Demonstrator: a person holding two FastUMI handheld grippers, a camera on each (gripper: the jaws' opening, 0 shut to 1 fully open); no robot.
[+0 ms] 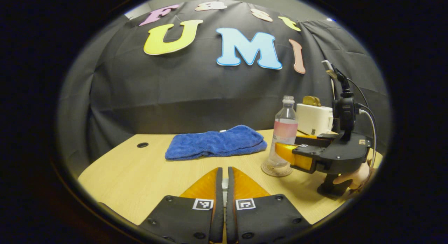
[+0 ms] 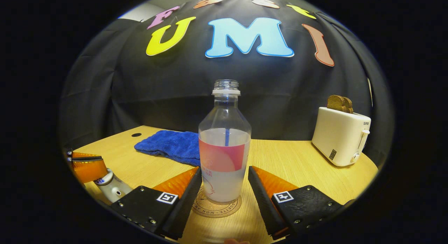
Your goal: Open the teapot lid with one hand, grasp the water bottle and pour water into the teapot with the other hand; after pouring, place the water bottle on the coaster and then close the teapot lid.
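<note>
Clear plastic water bottle [image 2: 224, 146] with pink label, uncapped, partly filled with cloudy liquid: stands upright, centred on the round cork coaster [image 2: 217, 206].

Round cork coaster with printed ring of lettering: lies flat under the bottle.

White ceramic teapot [image 2: 112, 188] with blue markings: partly visible, left of the coaster, near it; lid state cannot be told.

The water bottle [image 2: 224, 146] stands on the coaster [image 2: 217, 204]; towel [image 2: 169, 145] behind-left of it, toaster [image 2: 340, 136] behind-right.
</note>
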